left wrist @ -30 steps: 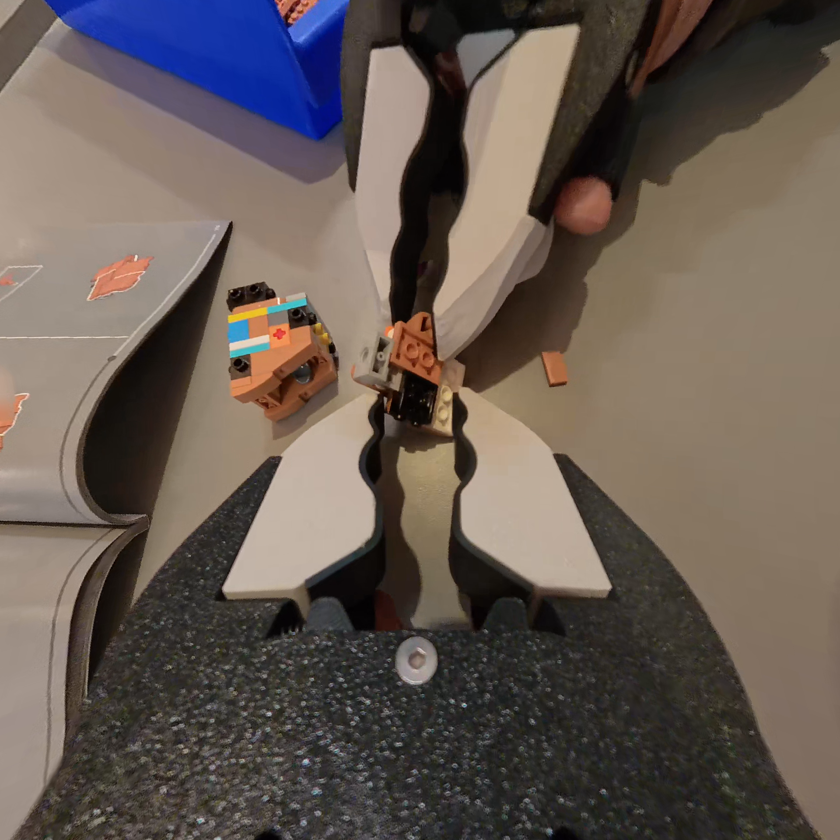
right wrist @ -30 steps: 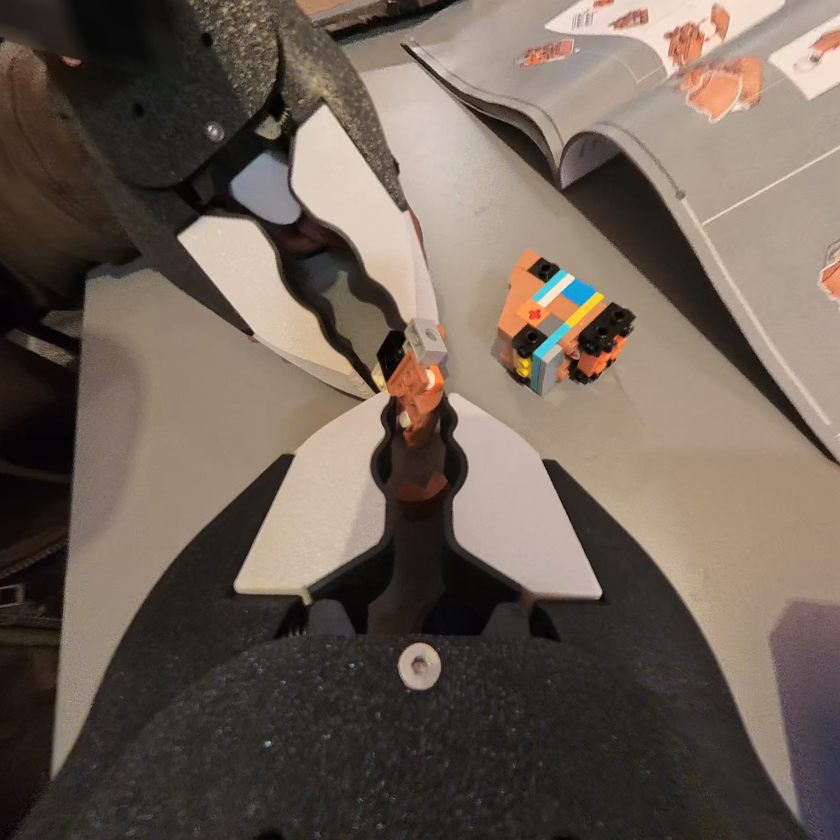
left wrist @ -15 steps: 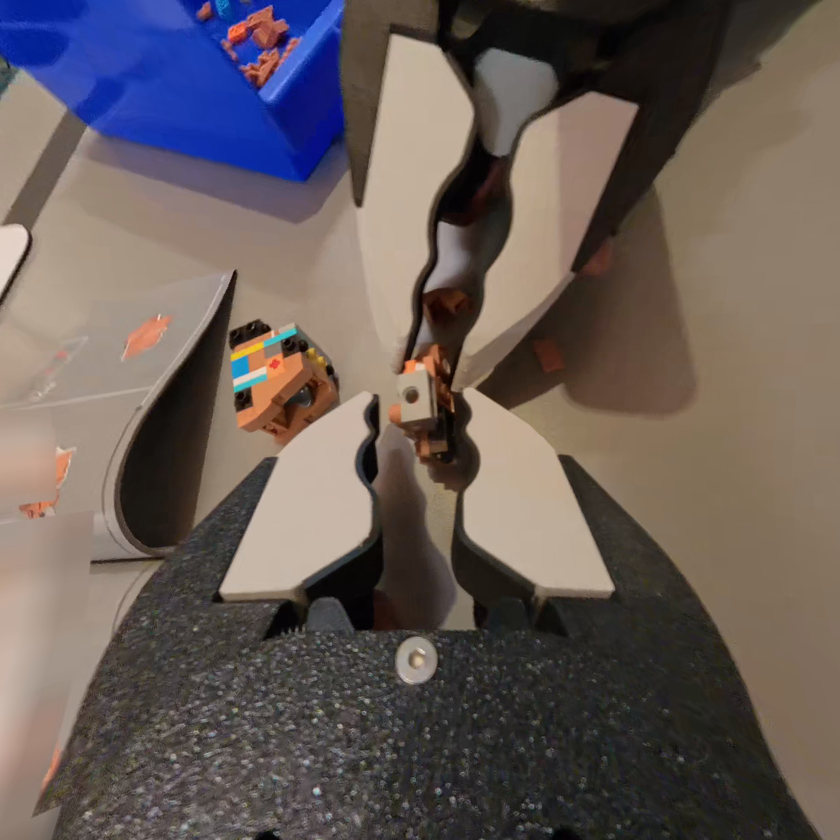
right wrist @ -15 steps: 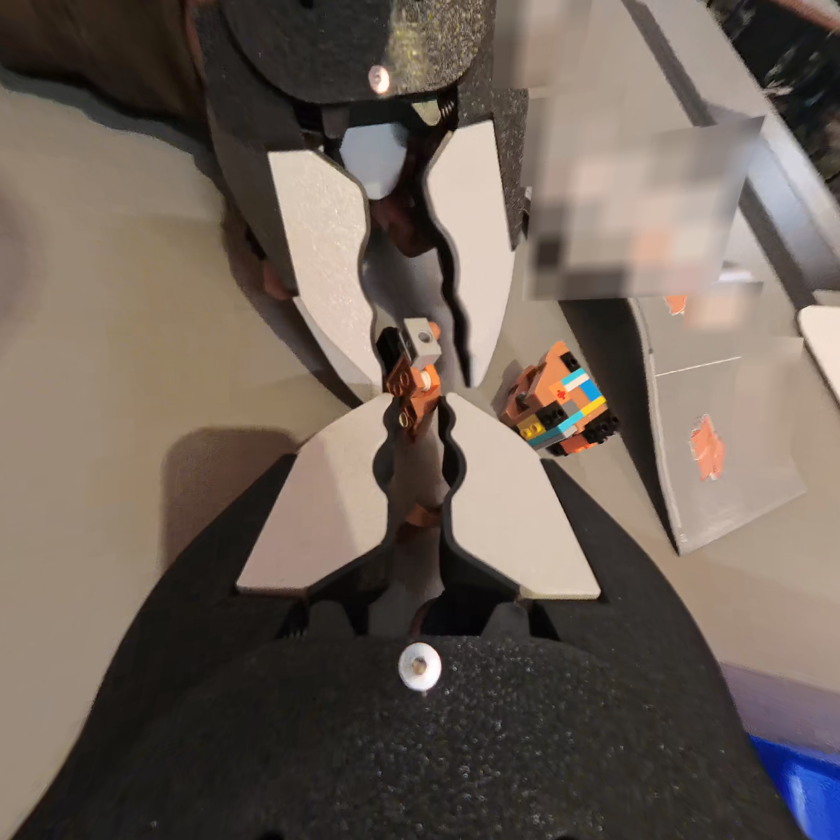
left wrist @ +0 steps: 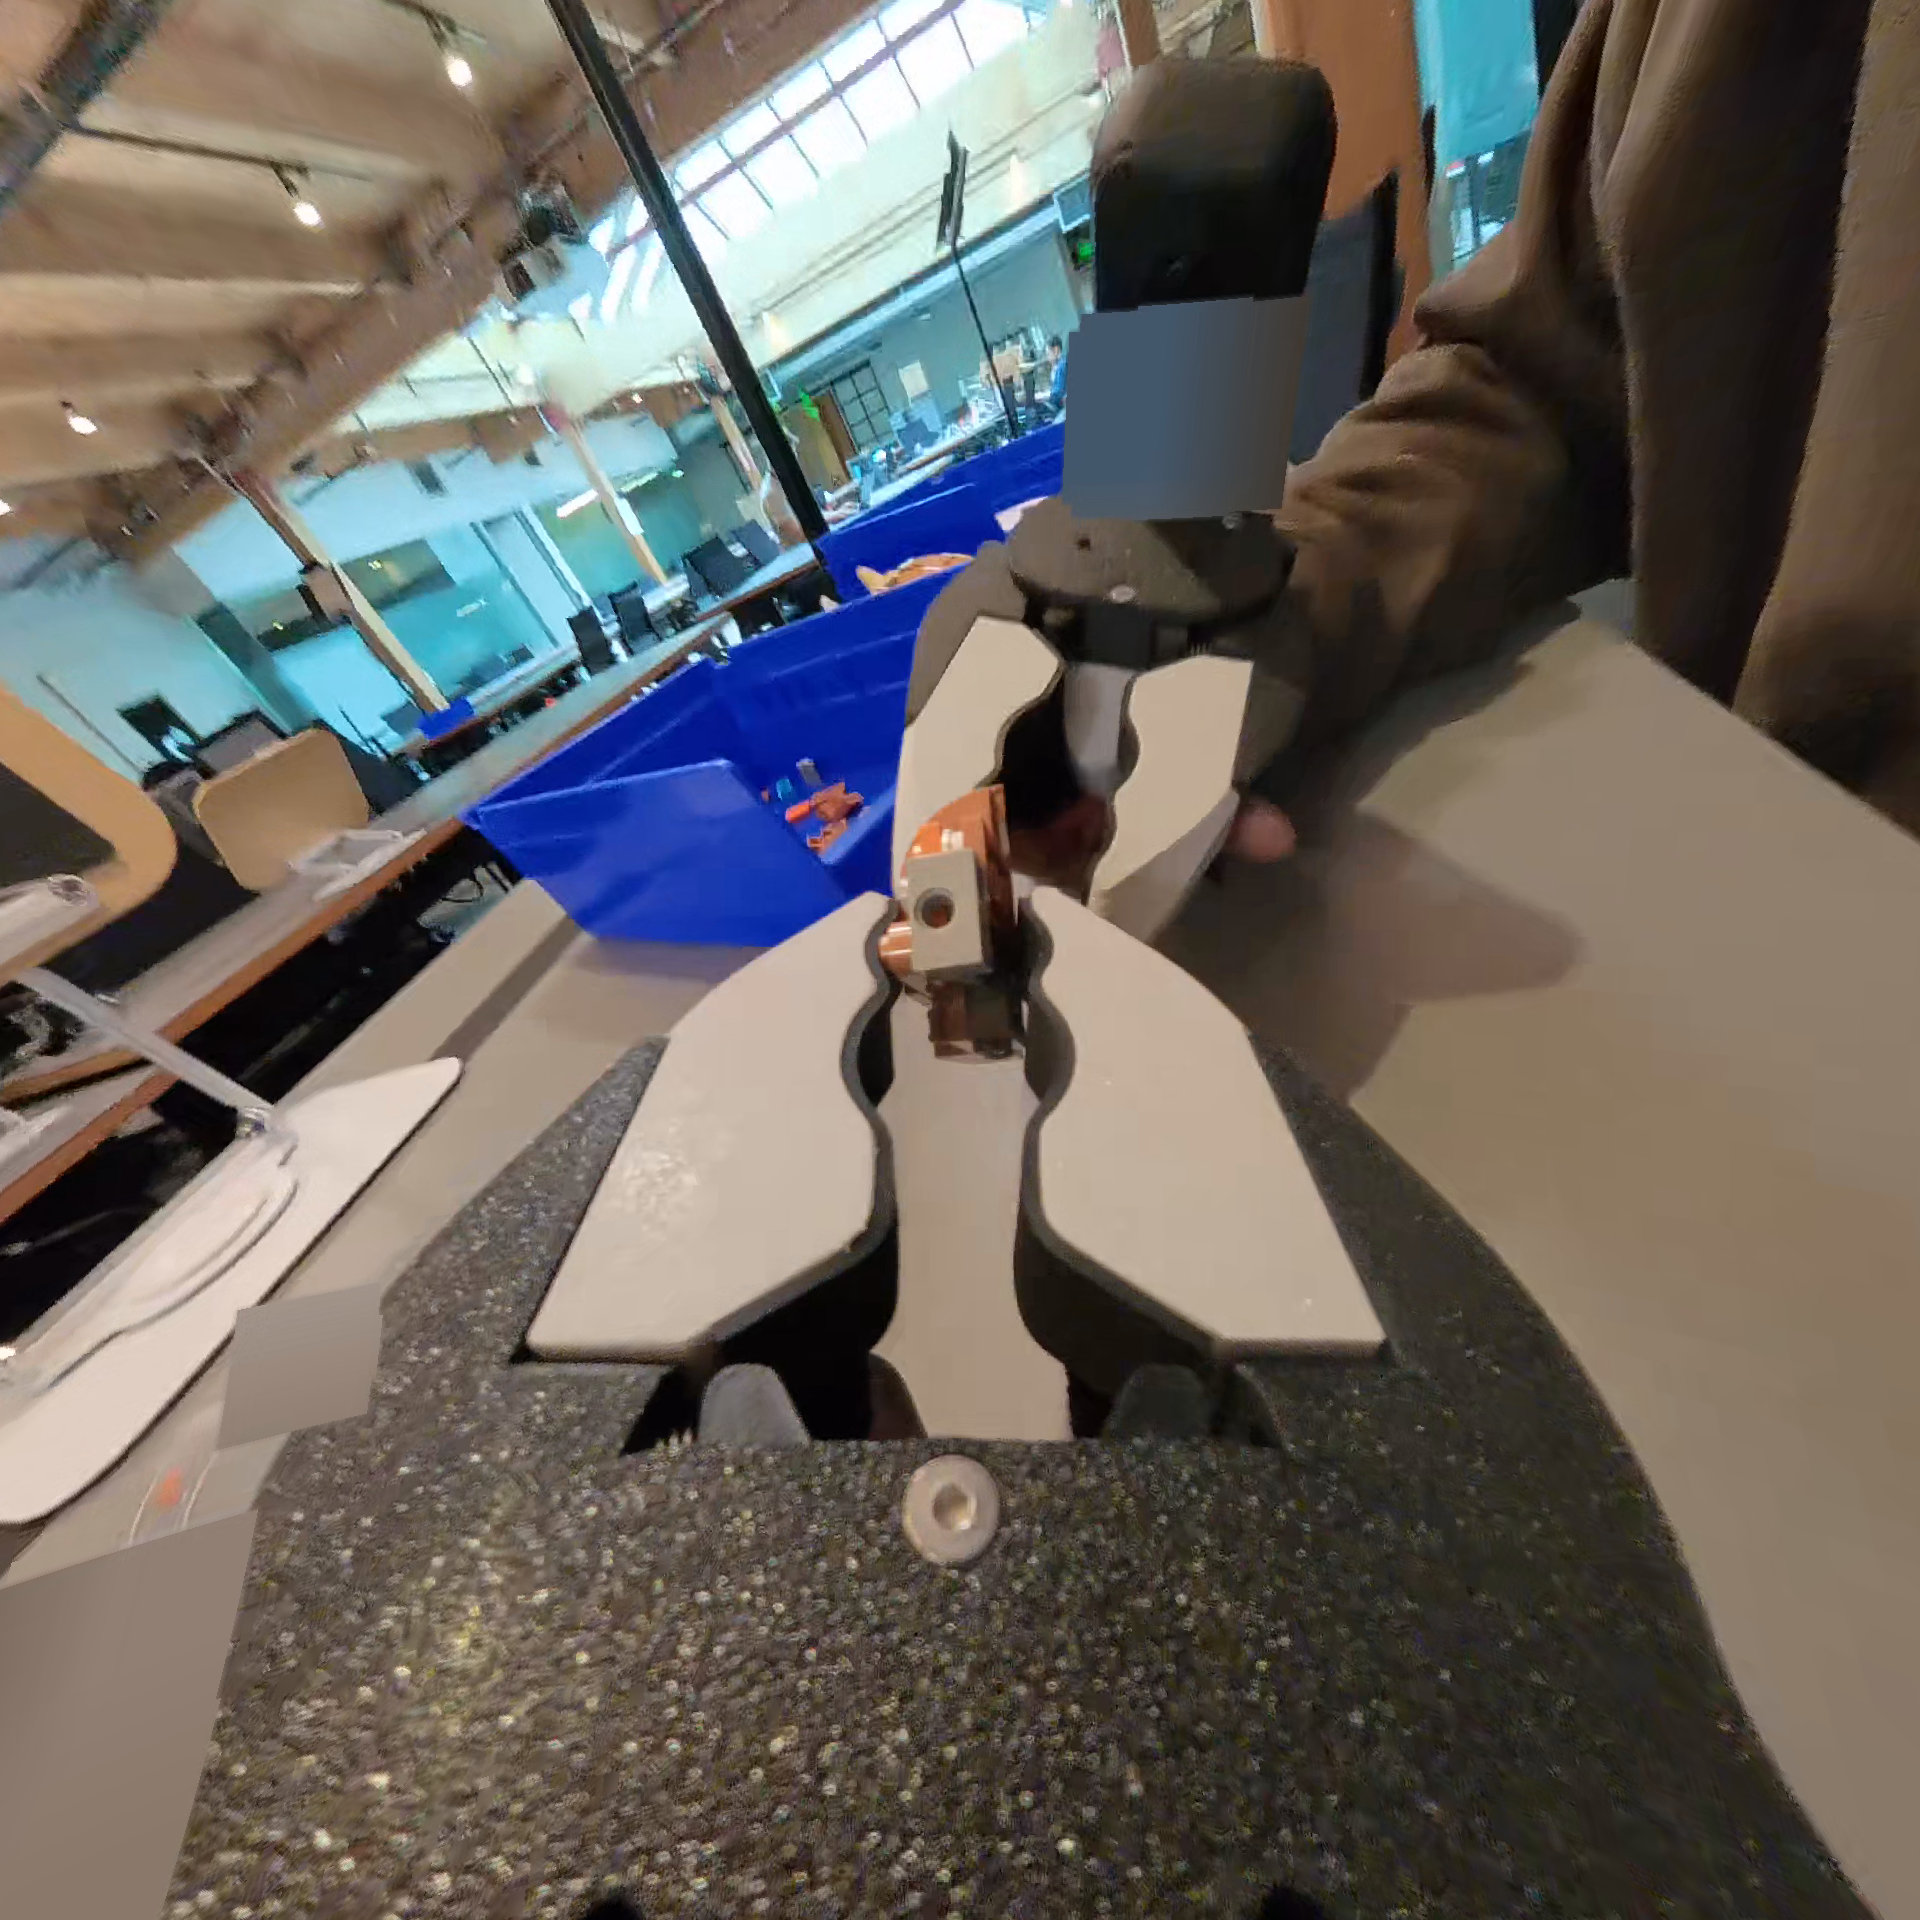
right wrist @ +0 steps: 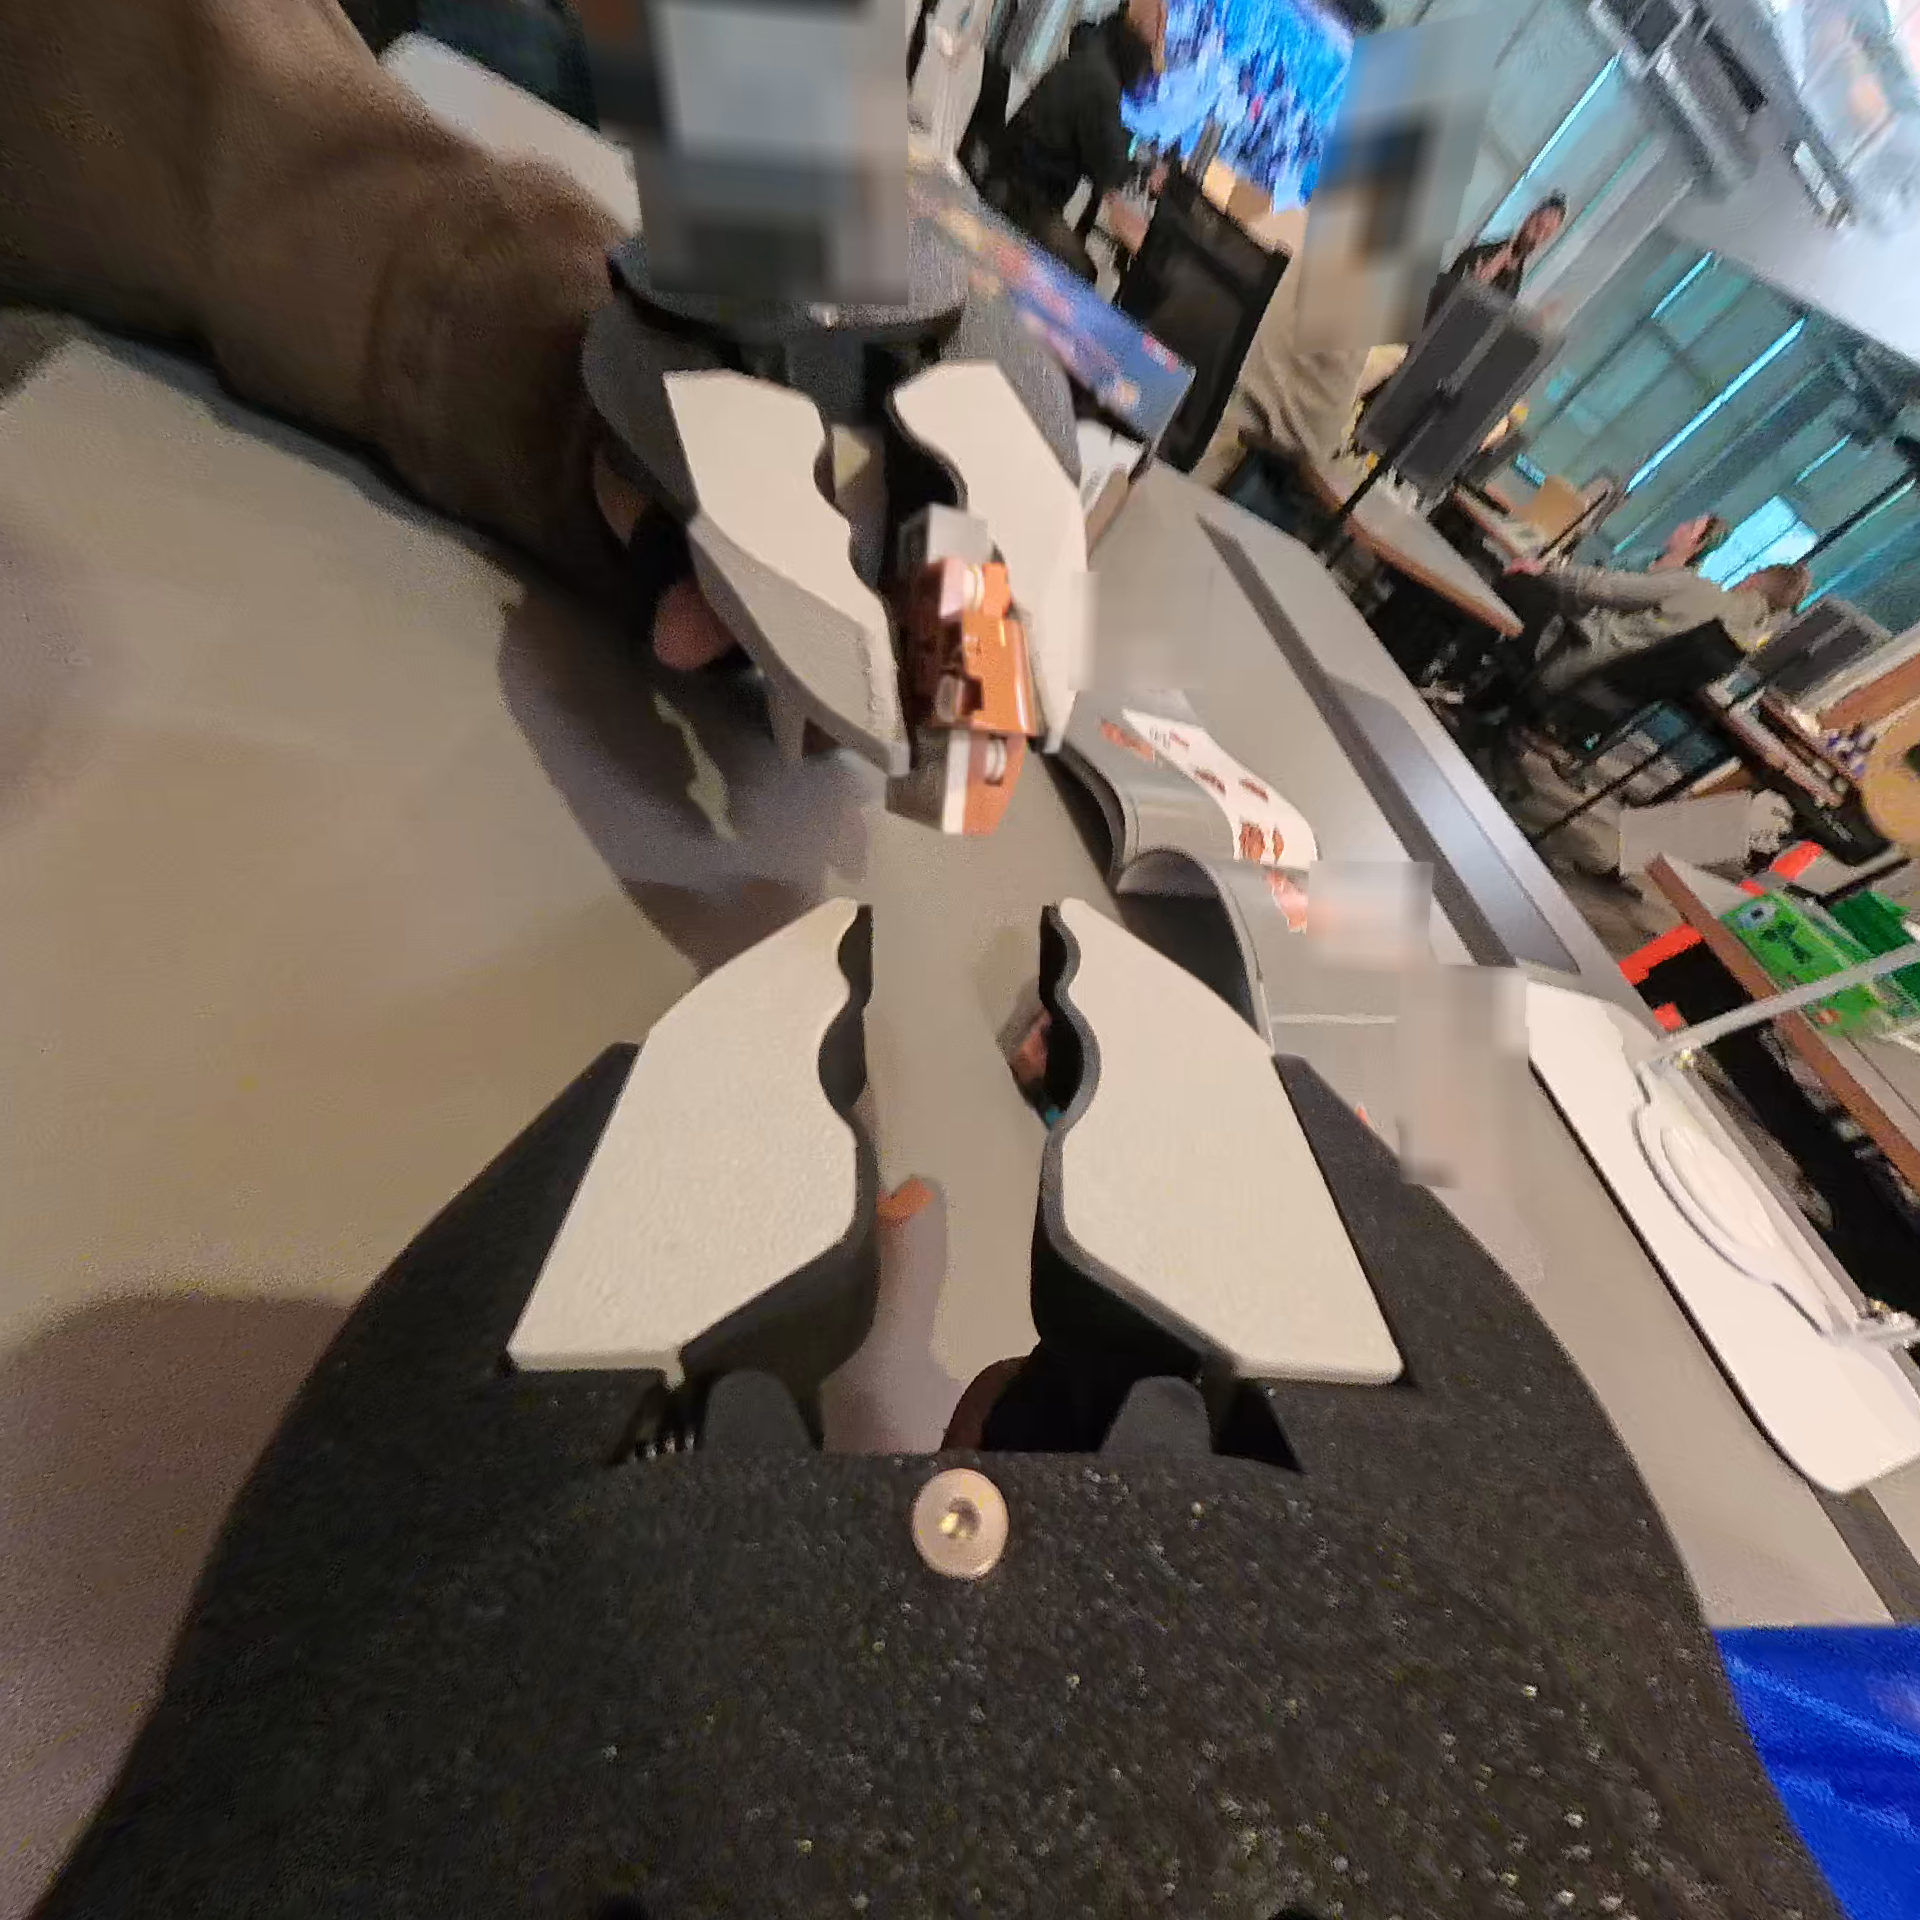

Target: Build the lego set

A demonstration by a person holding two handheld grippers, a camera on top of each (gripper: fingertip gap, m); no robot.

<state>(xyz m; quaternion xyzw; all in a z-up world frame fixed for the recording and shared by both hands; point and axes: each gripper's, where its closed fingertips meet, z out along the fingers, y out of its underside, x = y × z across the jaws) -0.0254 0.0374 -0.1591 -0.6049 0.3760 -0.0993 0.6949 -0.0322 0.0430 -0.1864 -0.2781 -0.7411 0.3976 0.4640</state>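
My left gripper (left wrist: 961, 914) is shut on a small brown lego sub-assembly (left wrist: 951, 930) with a grey block on its front, held above the grey table (left wrist: 1558, 1195). In the right wrist view the left gripper (right wrist: 971, 727) faces me with the same brown and orange piece (right wrist: 982, 665) between its tips. My right gripper (right wrist: 948, 920) is open and empty, a short way back from that piece. It shows opposite in the left wrist view (left wrist: 1049, 852). A second, multicoloured lego build (right wrist: 1034, 1049) peeks out behind my right finger.
A blue bin (left wrist: 665, 842) with loose bricks stands behind the grippers. An open instruction booklet (right wrist: 1195, 769) lies on the table. A loose orange tile (right wrist: 904, 1200) lies on the table between my right fingers. A white flat stand (right wrist: 1714, 1247) sits at the table edge. A person's brown sleeve (left wrist: 1455, 520) is close. Only a small space, under 4 cm, lies between the two pairs of fingers.
Both grippers have tilted up from the table. My right gripper has opened, let go of the sub-assembly and drawn back. My left gripper still holds it.
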